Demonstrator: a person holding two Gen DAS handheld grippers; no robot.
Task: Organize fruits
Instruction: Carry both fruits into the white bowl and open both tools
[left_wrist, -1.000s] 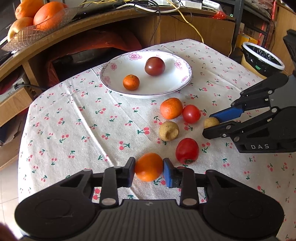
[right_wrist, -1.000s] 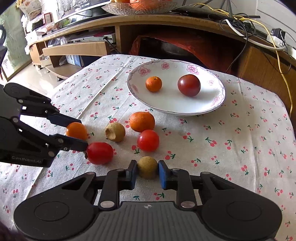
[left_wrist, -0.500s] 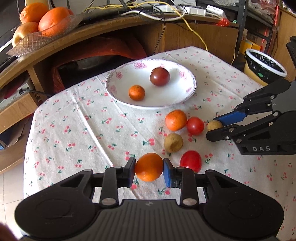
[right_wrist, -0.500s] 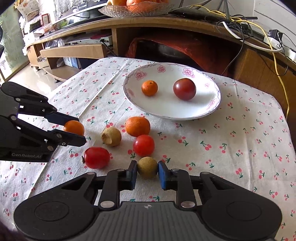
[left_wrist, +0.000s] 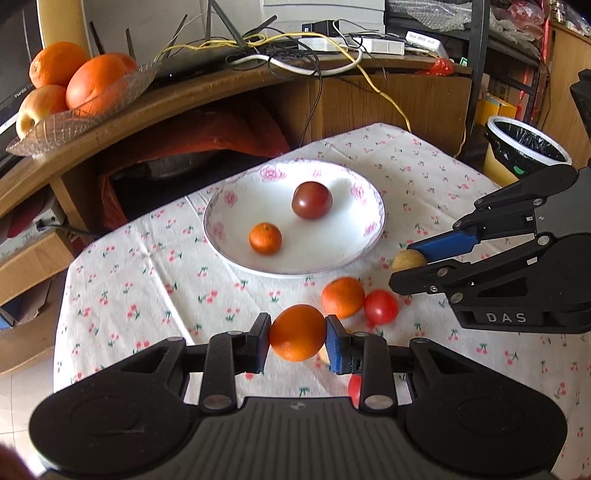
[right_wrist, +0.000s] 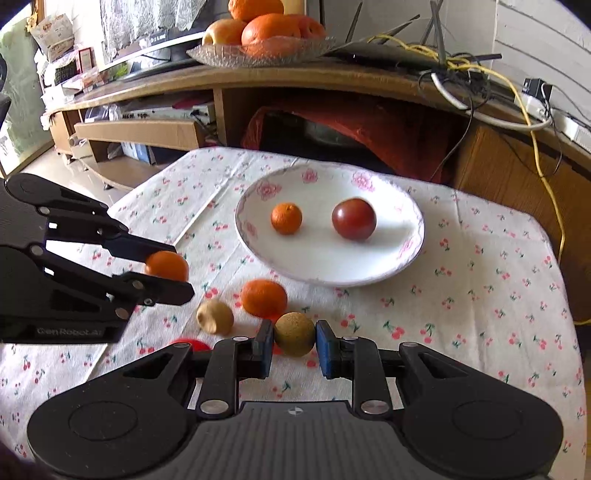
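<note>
Plate (left_wrist: 369, 236) holding mandarin (left_wrist: 265, 238), dark tomato (left_wrist: 311, 199)

This is a room in a home, like a living room. The surface (right_wrist: 480, 295) is a small table with a white cloth covered in little red cherries. A flowery white plate (right_wrist: 369, 275) sits on it with fruit inside. Behind it runs a long wooden shelf (right_wrist: 332, 79) that curves along the wall. A glass bowl (left_wrist: 92, 110) full of oranges and an apple sits on top of that shelf. Lots of wires (left_wrist: 295, 55) and a white box lie there too. A trash bin (left_wrist: 524, 146) with a black bag stands on the floor by the table. Cardboard boxes (right_wrist: 140, 131) sit lower down.
</note>
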